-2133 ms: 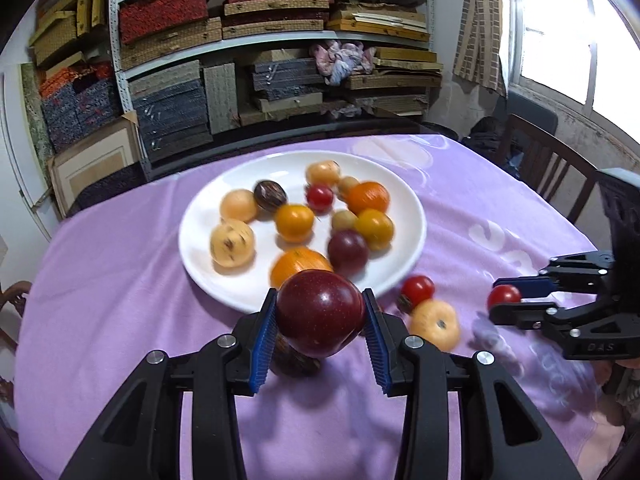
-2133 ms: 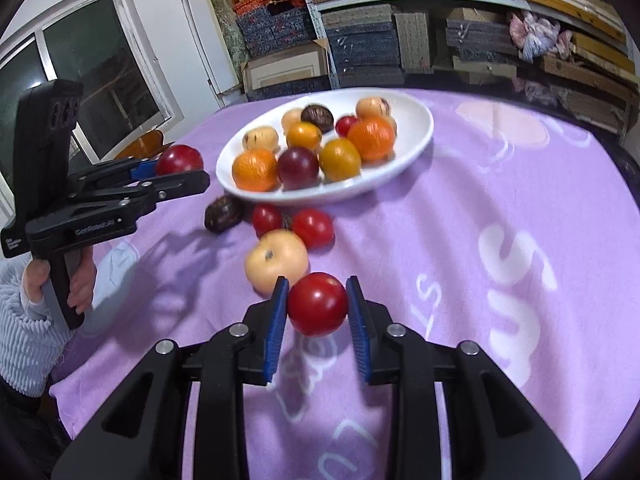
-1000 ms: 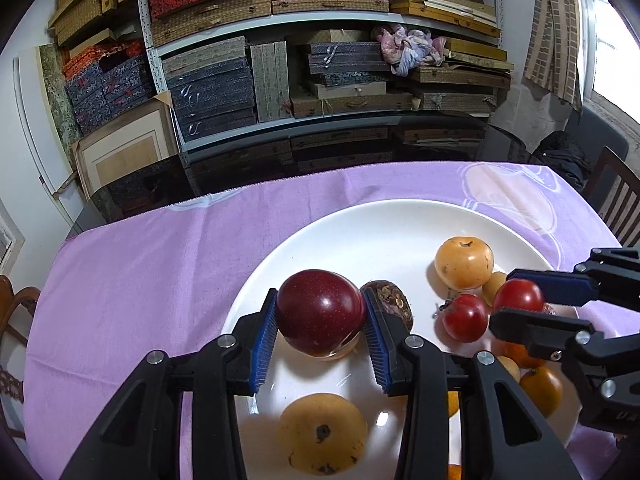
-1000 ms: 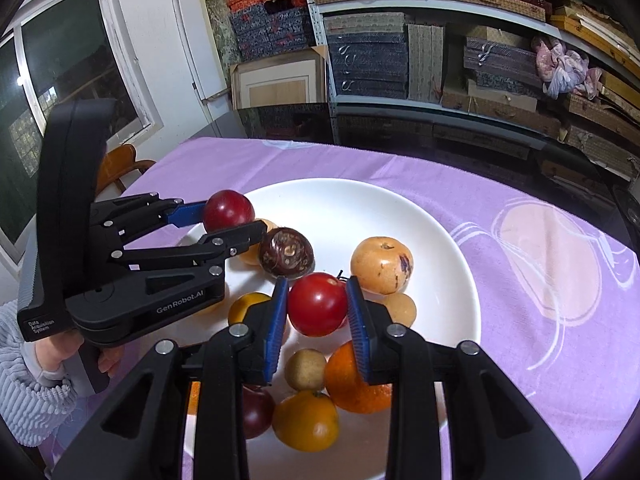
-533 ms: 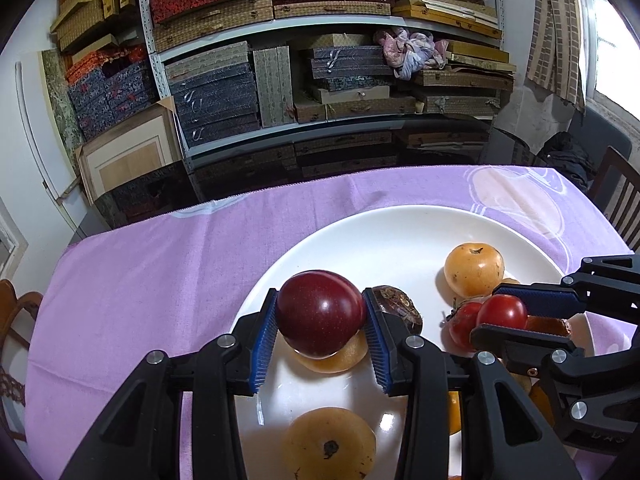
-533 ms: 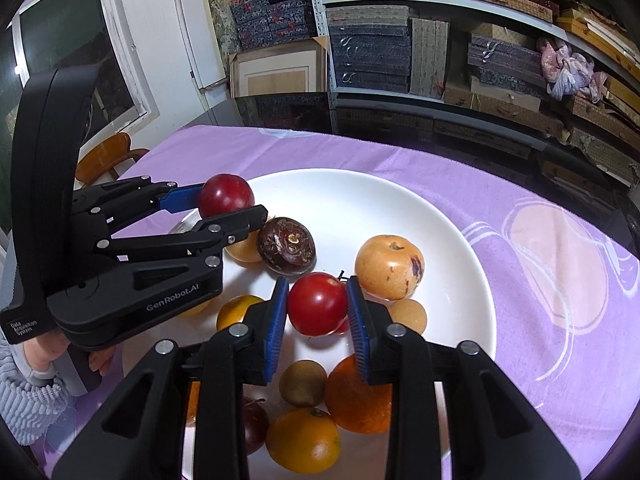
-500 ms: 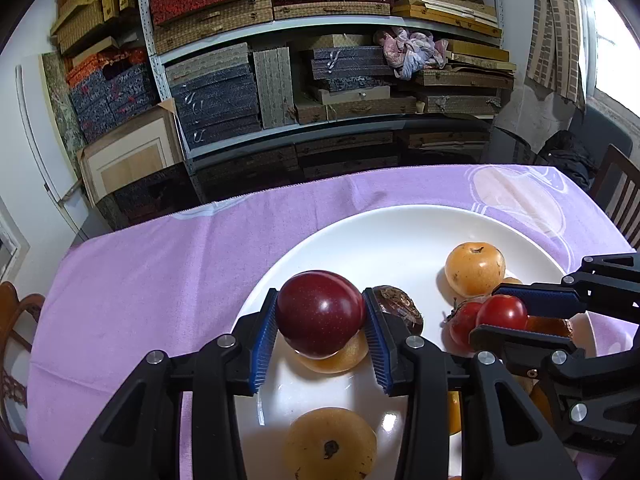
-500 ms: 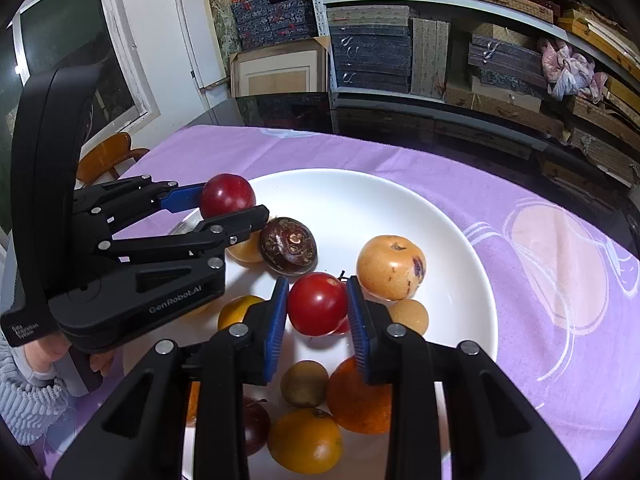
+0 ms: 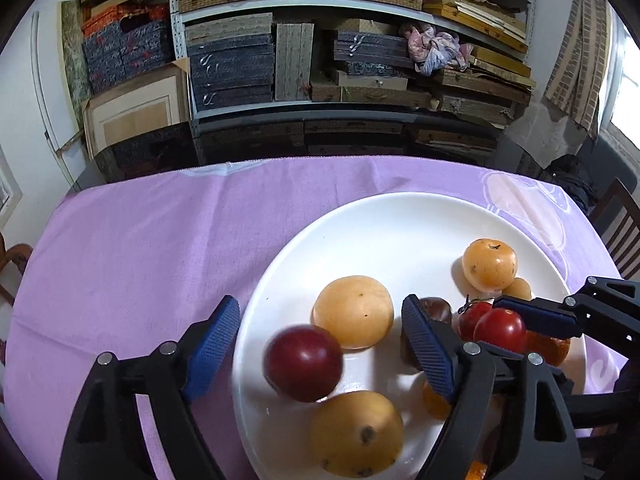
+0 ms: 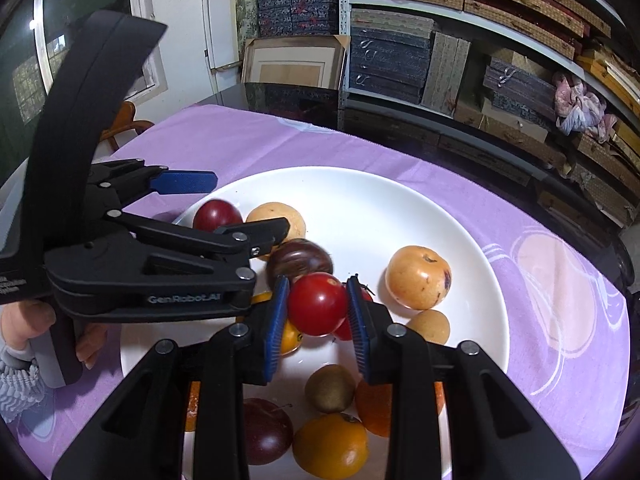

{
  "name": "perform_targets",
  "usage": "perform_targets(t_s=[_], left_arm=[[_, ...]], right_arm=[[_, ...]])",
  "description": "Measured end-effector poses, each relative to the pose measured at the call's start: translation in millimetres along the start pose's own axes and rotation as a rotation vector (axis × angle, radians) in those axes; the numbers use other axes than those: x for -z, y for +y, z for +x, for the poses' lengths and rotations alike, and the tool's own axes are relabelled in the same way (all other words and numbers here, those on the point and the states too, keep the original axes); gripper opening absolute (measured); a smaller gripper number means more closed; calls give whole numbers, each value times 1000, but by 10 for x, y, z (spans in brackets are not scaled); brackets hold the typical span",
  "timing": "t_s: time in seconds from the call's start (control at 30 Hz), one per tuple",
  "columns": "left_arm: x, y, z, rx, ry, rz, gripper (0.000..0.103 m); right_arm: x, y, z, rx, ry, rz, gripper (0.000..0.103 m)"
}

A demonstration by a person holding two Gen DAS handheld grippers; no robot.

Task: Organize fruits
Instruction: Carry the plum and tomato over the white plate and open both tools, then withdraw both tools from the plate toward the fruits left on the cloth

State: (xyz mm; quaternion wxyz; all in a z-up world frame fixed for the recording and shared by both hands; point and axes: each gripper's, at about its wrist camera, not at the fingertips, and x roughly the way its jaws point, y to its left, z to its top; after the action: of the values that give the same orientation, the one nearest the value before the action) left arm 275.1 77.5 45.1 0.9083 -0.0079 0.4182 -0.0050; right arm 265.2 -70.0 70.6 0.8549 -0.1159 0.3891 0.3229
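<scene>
Left gripper, in my left hand, has just been opening: its jaws now stand wide apart, and the dark red plum lies between them without touching either pad, blurred, so I judge it is dropping or rolling on the white plate. It sits near the plate's left rim, just beside two pale yellow fruits. Right gripper is clamped on a red tomato, held above the crowded middle of the plate, over a second tomato and near the brown passion fruit. Whether the held tomato already touches the fruit beneath it I cannot tell from this angle. Risk one: the released plum may roll toward the rim and off onto the purple cloth, since nothing blocks it on that side. Risk two: opening the right jaws from this height could let the tomato bounce off the fruit below and scatter its neighbours. Risk three: the two grippers work close together, and a careless withdrawal of either could knock the other or sweep fruit off the plate.
</scene>
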Motion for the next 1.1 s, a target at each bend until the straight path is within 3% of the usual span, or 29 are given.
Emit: perform_targets(t_s=[0.3,0.67,0.73,0.87,0.93,1.0,1.1], left_arm=[[19,182,-449,19,-62,-53,86],[262,119,-672,-25,-53,31,86],[316,90,-700,-34,-53,48,86],[446,48,-799,-28,-55,58,86],[507,28,-859,-33,-60,63,89],[566,23,-951,-40,-73,63,92],[641,5,-1107,-43,-95,58,96]], right_arm=[[-288,-261,147,-25,34,93,29],[-538,-311,543,18,139,111,30],[-539,-313,564,26,145,115,35],[-526,-330,396,21,92,126,35],[-533,-354,194,13,41,139,40],[-524,-367,-94,17,-27,149,72],[-436,-338,-632,55,-161,145,94]])
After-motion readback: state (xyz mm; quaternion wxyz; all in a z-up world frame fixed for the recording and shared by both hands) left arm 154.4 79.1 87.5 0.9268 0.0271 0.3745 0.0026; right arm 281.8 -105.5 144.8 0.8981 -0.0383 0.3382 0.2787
